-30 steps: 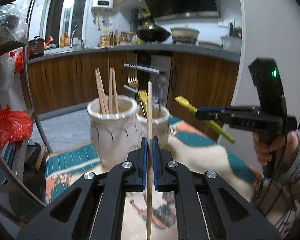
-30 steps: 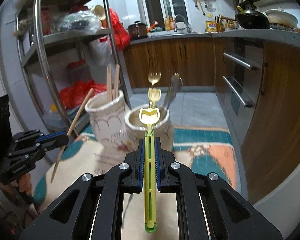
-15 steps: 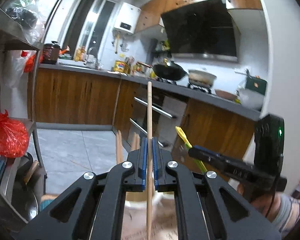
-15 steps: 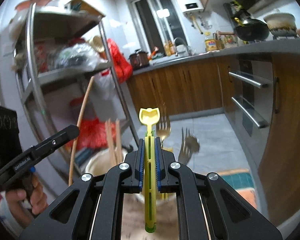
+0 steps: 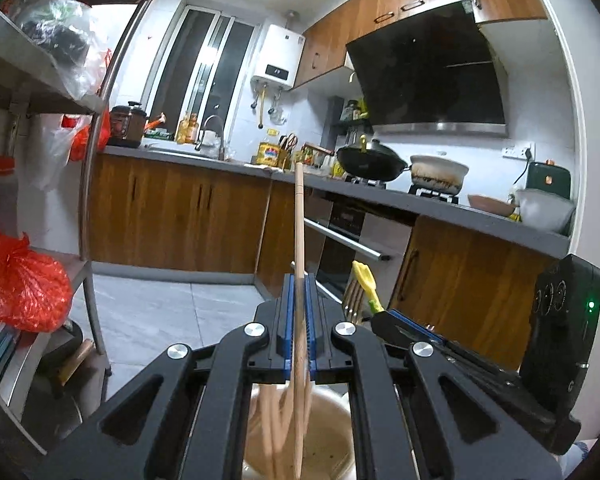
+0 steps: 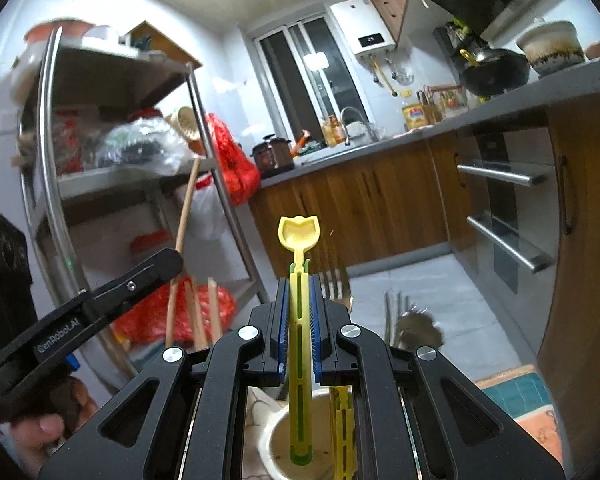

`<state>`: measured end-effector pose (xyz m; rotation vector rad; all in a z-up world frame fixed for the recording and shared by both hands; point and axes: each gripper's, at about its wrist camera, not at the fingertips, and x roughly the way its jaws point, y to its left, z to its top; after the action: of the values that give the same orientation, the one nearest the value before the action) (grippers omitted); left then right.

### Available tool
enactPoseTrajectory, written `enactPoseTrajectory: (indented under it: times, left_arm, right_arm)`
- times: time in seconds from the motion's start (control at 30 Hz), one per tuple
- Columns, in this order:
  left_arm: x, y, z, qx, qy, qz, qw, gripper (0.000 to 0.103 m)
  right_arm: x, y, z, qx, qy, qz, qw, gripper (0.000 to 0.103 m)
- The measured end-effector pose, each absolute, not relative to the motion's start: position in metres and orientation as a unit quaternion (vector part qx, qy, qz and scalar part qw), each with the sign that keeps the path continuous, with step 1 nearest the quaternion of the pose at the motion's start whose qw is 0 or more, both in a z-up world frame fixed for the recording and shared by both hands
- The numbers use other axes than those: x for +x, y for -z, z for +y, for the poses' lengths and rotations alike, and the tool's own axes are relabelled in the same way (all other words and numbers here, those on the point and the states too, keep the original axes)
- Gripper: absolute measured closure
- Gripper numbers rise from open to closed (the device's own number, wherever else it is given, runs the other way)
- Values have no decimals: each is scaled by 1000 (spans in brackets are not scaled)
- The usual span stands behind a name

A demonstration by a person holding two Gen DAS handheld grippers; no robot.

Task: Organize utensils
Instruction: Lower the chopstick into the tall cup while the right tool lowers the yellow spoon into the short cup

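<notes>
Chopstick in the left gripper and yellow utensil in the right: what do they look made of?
The chopstick looks like wood or bamboo: matte, pale tan, uniform; grain is too blurred to tell which. The yellow utensil looks like moulded plastic: bright, slightly glossy, with slotted cut-outs along the handle and a green end. The left gripper and right gripper are each shut on theirs.

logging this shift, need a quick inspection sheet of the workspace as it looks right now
surface: patterned cloth, only a corner shows
job's things: chopstick upright over beige holder with more chopsticks; yellow utensil over white holder; forks there too
clutter: red bag, metal shelf
grippers: left gripper shut on chopstick; right gripper shut on yellow utensil
cables: nothing seen
surroundings: kitchen counter, wok, pot, water heater
</notes>
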<state>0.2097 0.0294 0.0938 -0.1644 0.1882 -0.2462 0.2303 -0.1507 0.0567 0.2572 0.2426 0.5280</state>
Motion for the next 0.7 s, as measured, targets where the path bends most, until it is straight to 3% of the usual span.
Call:
enactPoseTrajectory:
  times: [0.7]
  left_arm:
    - [189,-58,40,-63,124,160,977,98]
  right_arm:
    - [207,-29,-150,56,-234,159,957,93]
